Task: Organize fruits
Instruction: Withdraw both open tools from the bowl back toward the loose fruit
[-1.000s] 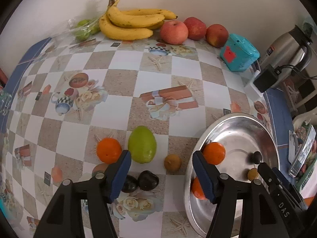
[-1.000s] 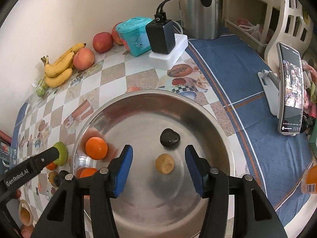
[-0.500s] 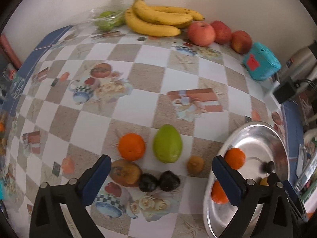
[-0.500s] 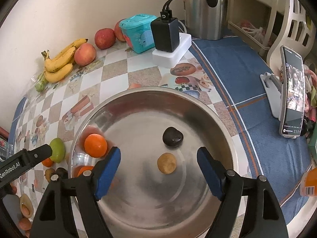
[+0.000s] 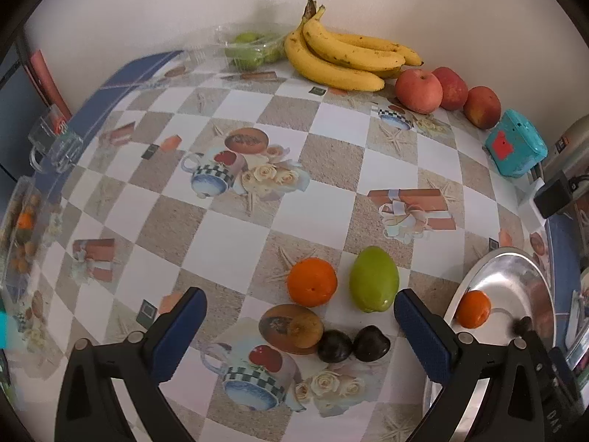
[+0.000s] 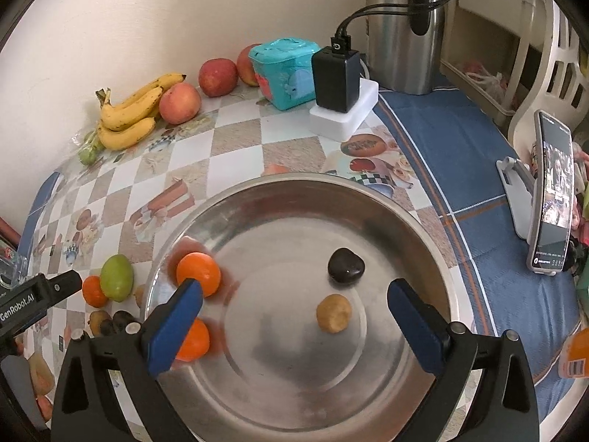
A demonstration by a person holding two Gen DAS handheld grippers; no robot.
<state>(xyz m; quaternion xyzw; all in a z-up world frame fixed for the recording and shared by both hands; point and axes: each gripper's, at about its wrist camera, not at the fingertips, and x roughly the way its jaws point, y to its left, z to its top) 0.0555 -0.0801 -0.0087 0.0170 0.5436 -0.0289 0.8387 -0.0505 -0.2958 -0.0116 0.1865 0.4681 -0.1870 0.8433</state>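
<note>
In the left wrist view my left gripper is open and empty above loose fruit on the table: an orange, a green mango, a brown fruit and two dark fruits. The steel bowl lies to the right. In the right wrist view my right gripper is open and empty over the steel bowl, which holds two oranges, a dark fruit and a tan fruit.
Bananas, three apples, bagged green fruit and a teal box line the back wall. A charger, a kettle and a phone on a stand stand to the right. A glass mug is at left.
Both grippers have opened wide. My left gripper has swung left and nearer the loose fruit. The small tan fruit beside the mango is no longer in sight.
</note>
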